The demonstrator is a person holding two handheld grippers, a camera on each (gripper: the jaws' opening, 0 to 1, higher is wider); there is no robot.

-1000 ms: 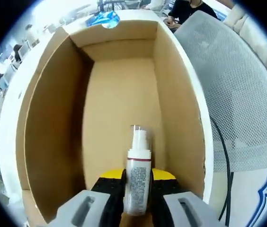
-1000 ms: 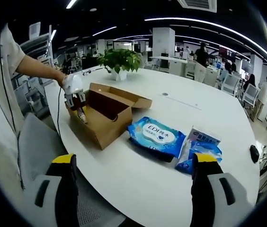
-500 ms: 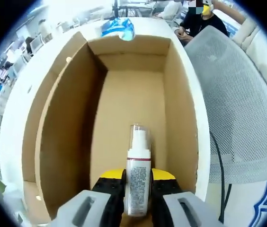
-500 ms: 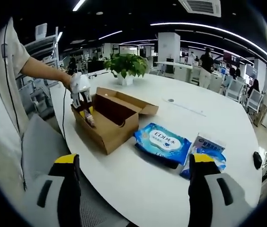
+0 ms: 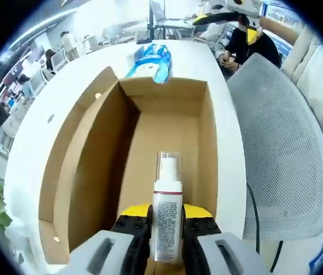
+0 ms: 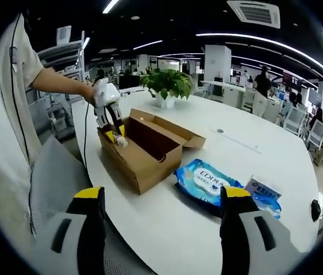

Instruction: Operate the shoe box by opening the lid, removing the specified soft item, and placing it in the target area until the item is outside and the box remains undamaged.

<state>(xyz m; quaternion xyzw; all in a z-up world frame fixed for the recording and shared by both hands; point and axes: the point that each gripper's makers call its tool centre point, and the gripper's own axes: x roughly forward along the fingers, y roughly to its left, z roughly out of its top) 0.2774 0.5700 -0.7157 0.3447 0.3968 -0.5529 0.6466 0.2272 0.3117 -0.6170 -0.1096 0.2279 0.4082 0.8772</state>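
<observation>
two grippers: my left gripper [image 5: 166, 232] clamps a slim cylindrical spray bottle [image 5: 167, 215] over the cardboard box [image 5: 87, 172]; right gripper [image 6: 164, 220] gapes, at 6 o'clock.

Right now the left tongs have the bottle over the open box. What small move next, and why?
Probably carry it sideways past the box wall. The left tongs are shut on the pump bottle, which hangs above the cardboard box; the flap is open, and bare white table lies beside it.

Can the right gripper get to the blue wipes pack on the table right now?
Probably yes. The right gripper is open and holds nothing, and the blue wipes pack lies flat on bare white table ahead of it, beside the cardboard box, with nothing between.
</observation>
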